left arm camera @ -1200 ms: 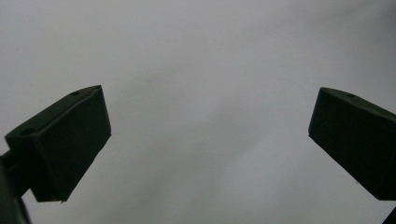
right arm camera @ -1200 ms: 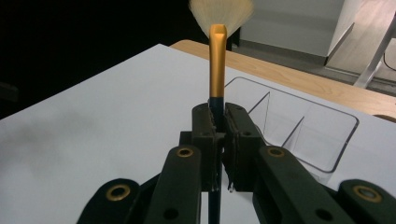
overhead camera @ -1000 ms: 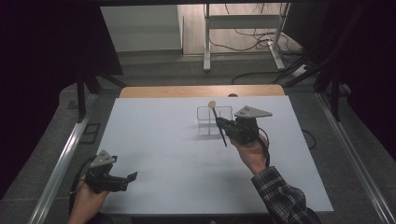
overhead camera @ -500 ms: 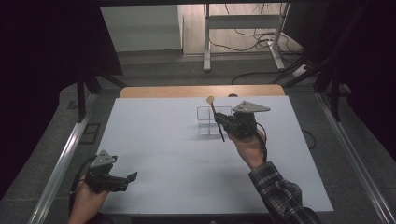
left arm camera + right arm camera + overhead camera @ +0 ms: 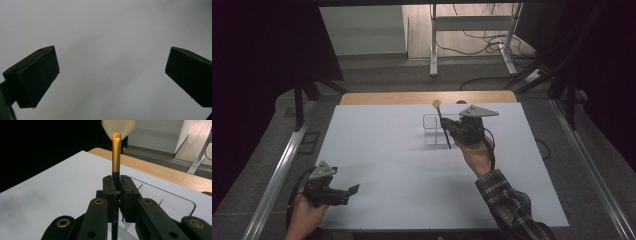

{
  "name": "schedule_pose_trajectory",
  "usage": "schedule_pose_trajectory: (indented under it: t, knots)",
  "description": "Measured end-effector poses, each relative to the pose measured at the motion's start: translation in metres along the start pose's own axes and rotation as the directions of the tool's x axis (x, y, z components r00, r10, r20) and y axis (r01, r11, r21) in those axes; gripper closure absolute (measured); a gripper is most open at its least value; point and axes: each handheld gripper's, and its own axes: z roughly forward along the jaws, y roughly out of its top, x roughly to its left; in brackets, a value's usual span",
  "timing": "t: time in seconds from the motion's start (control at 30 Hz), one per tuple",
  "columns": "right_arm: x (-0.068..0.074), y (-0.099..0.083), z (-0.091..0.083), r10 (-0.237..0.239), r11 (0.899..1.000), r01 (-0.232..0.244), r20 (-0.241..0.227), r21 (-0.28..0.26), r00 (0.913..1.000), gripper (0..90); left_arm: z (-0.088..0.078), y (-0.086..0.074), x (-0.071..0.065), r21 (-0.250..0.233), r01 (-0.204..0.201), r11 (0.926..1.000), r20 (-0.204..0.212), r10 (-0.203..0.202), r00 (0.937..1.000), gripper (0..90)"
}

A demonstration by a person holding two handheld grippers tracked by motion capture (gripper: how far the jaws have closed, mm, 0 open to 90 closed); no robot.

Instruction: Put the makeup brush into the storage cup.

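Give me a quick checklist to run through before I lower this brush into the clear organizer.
1. Grip on brush: the right tool is shut on the brush at its dark handle. Ok.
2. Brush orientation: roughly upright, bristles on top, handle end pointing down. Ok.
3. Alignment: in the high view the handle tip sits at the front edge of the clear organizer; whether it is over a compartment, cannot tell.
4. Organizer position: stands on the white table, apart from the table edges. Ok.
5. Compartments free: nothing seen inside through the clear walls, though not sure. Cannot tell.
6. Left tool: open, holds nothing, near the table's front left, away from the organizer. Ok.
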Motion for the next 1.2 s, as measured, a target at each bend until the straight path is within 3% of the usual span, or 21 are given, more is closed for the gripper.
schedule_pose_trajectory:
  t: [1.2]
  knots:
    - [-0.006, 0.023, 0.03, -0.001, 1.0, 0.001, 0.007, -0.025, 1.0, 83.6, 0.0, 0.0, 0.0, 0.0, -0.003, 1.0, -0.001, 0.003, 1.0, 0.0]
